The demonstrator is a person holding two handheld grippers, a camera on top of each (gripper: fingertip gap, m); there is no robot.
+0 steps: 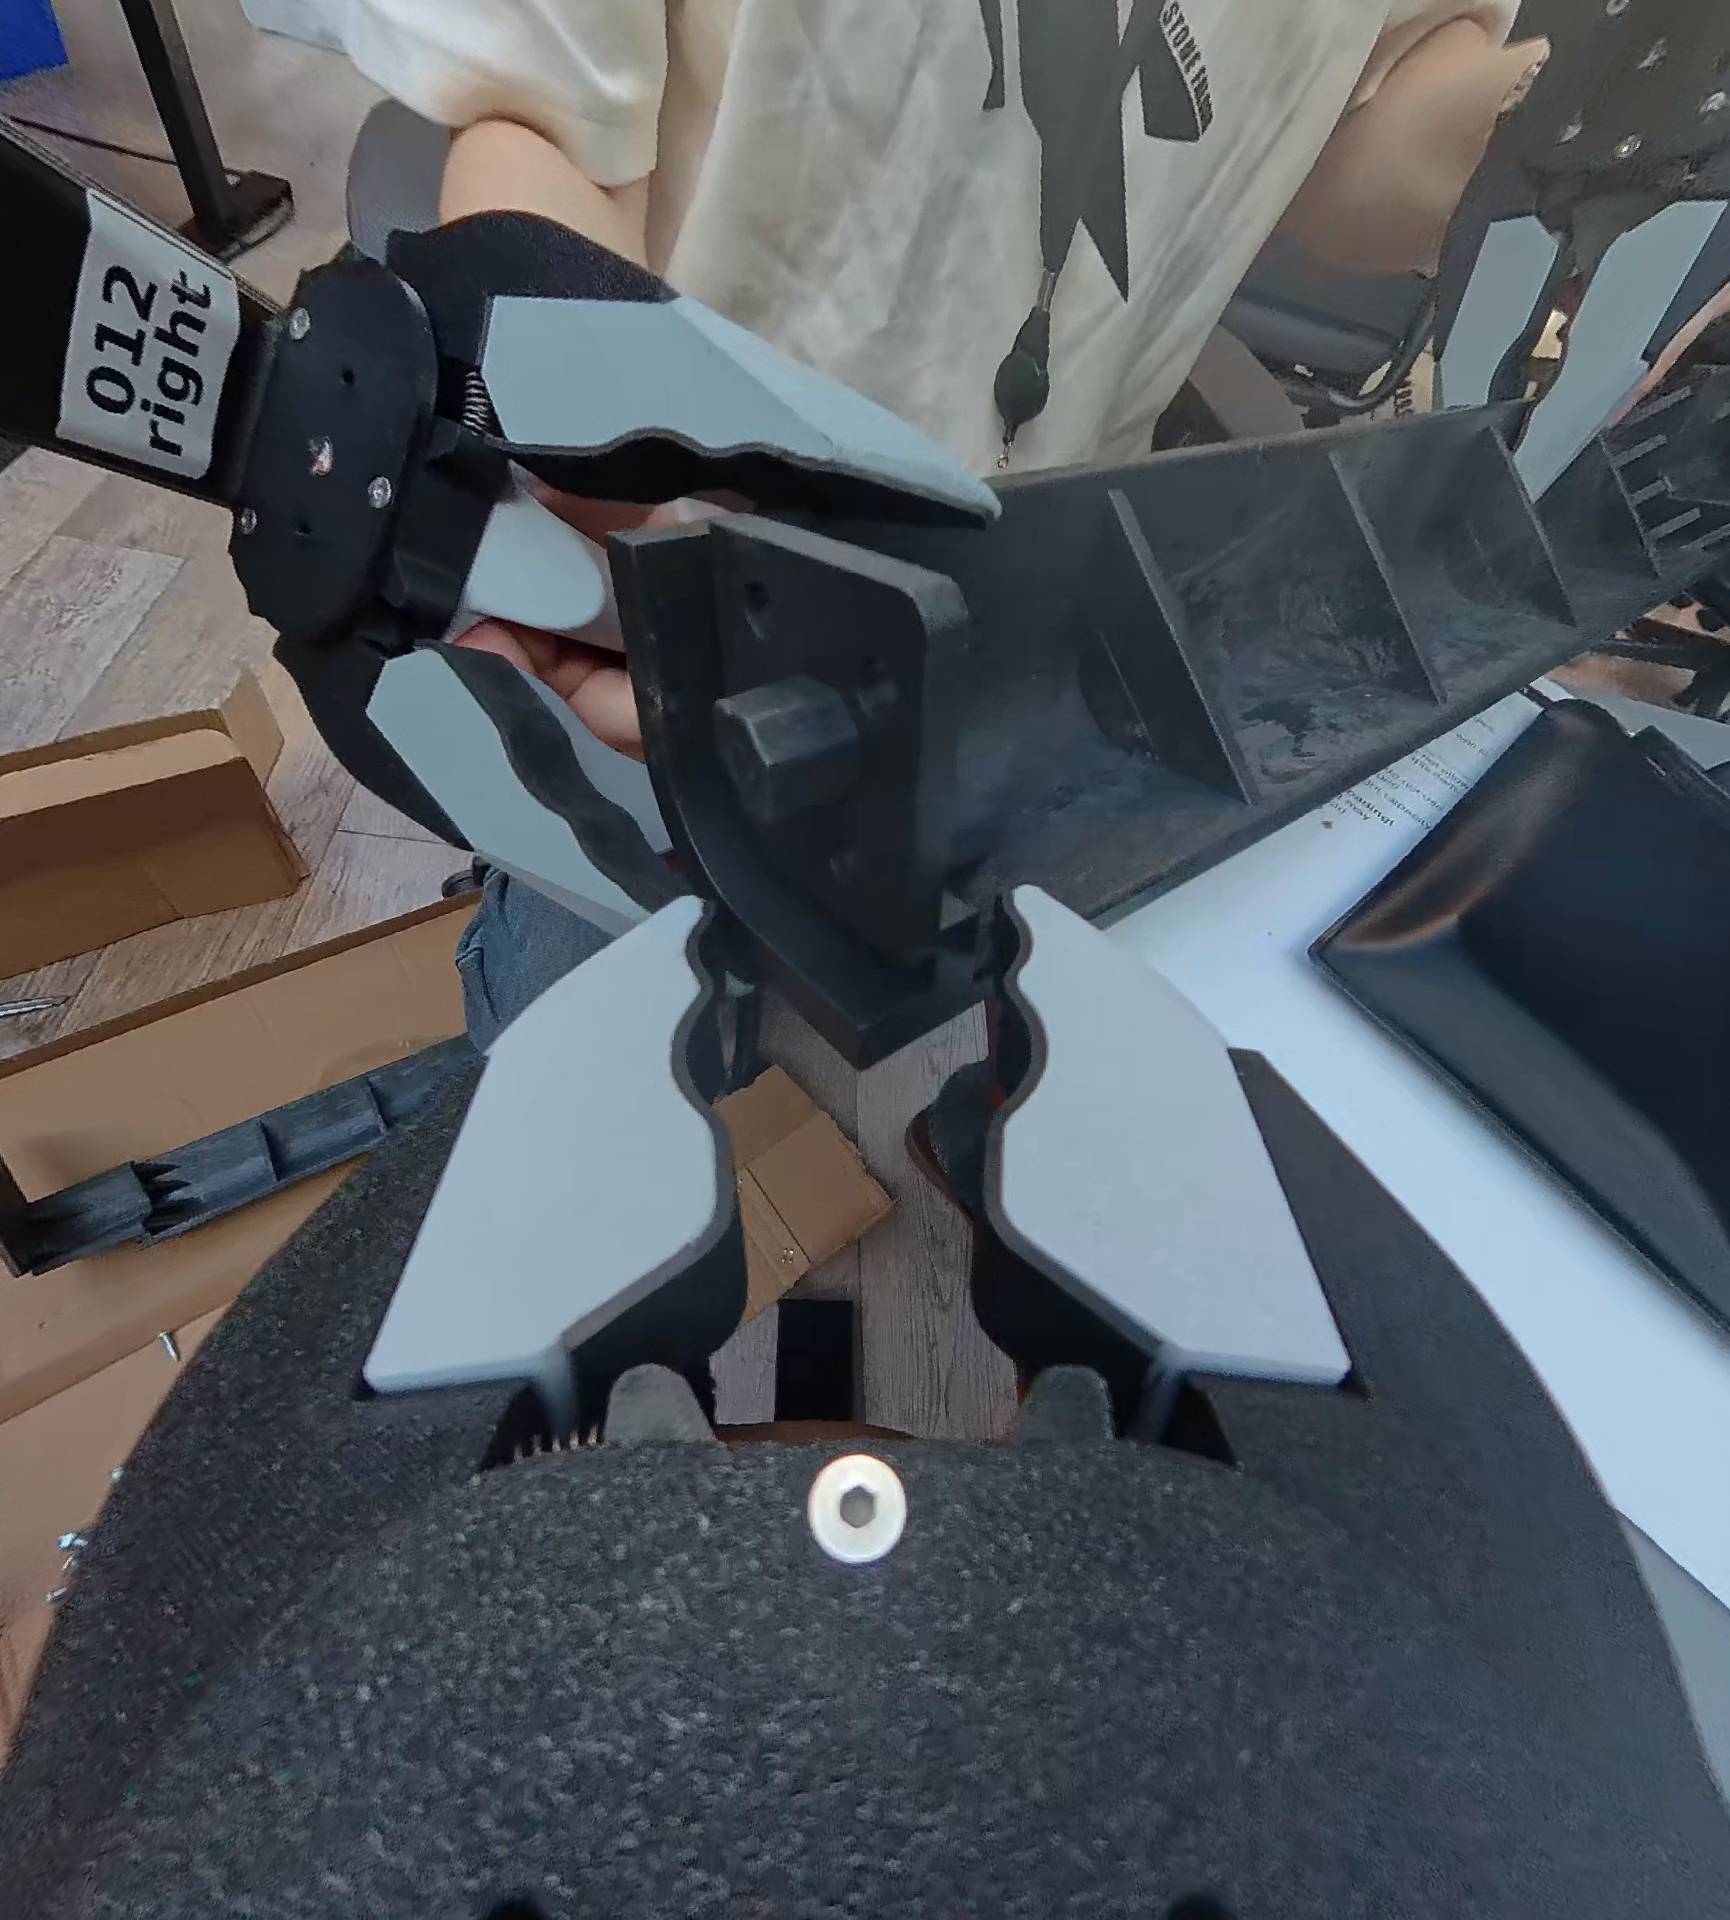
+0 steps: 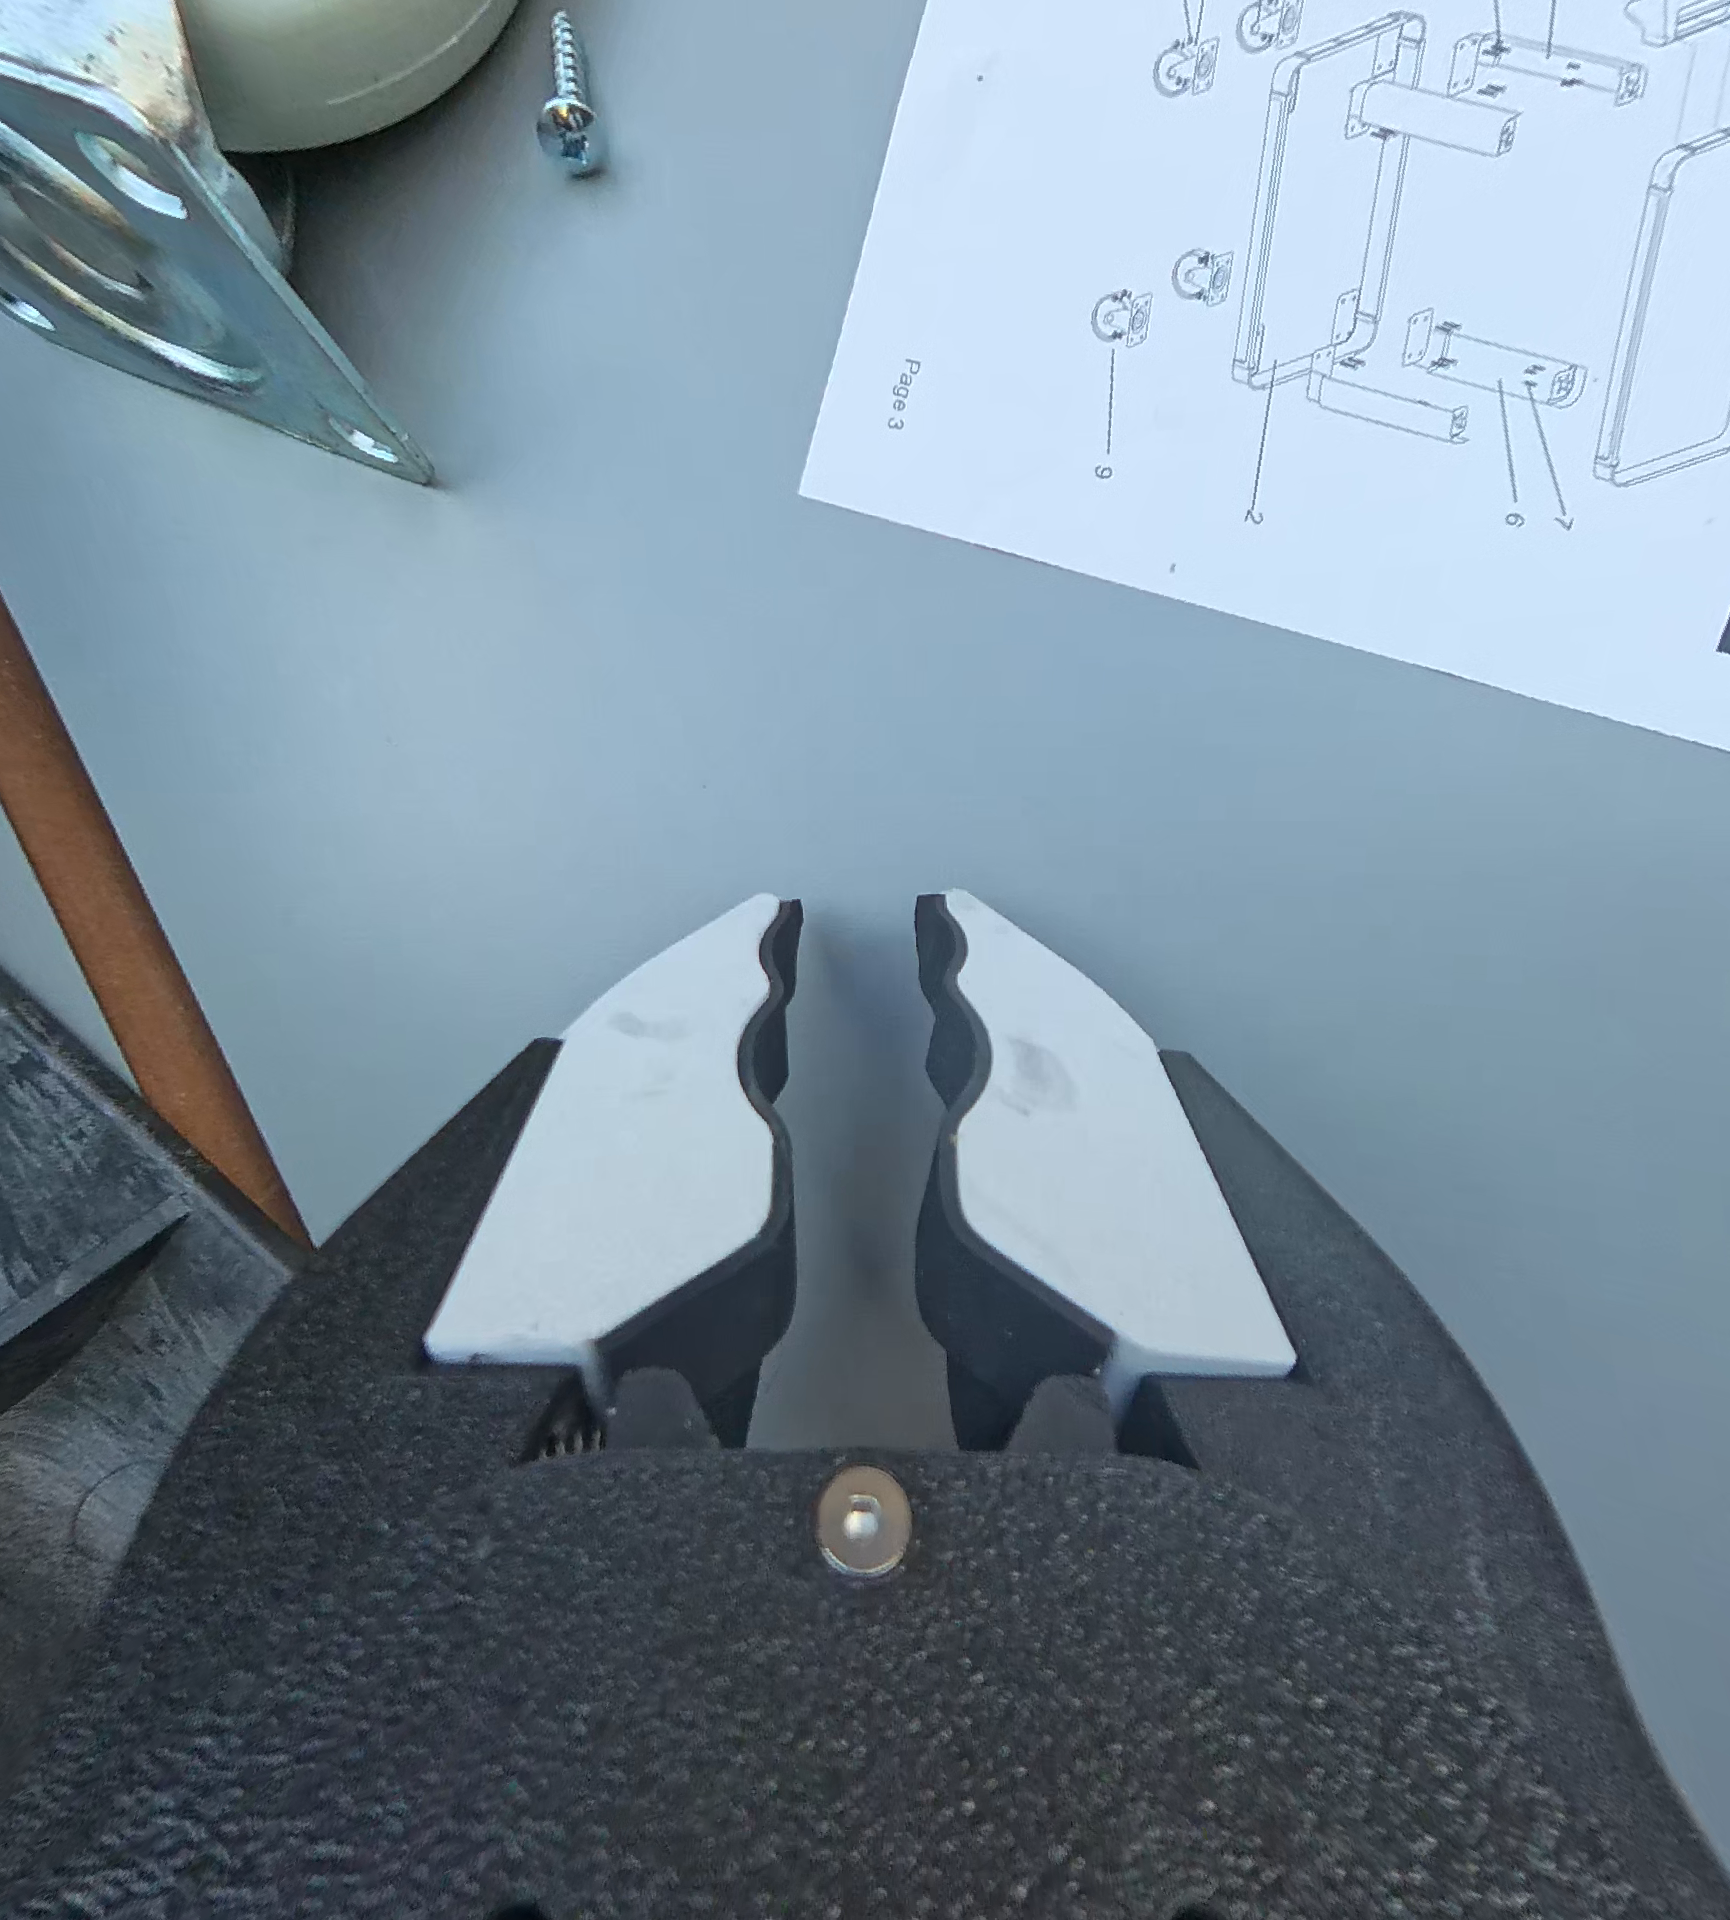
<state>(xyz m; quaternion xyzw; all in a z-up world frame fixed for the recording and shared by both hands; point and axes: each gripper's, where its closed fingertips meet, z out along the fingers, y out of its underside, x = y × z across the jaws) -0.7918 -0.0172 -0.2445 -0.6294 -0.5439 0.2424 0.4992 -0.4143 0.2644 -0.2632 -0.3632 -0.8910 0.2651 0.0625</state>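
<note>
- Wood-look floor strewn with cardboard [image 1: 113,831] fills the left of the left wrist view; a white table [image 1: 1256,987] with a black tray [image 1: 1619,987] lies to the right.
- The left gripper [image 1: 856,914] stands half open, with the plate end [image 1: 840,883] of a black beam [image 1: 1308,623] between its tips. I cannot tell whether the pads press on it.
- Another gripper [image 1: 809,665] straddles the same plate from the left.
- Grey table [image 2: 632,675] fills the right wrist view.
- The right gripper [image 2: 856,914] hangs narrowly parted, with nothing between the pads.
- Well ahead are a caster [image 2: 165,208], a screw [image 2: 570,94] and a diagram sheet [image 2: 1360,312].
- The beam [image 2: 9,1143] shows at the lower left.
</note>
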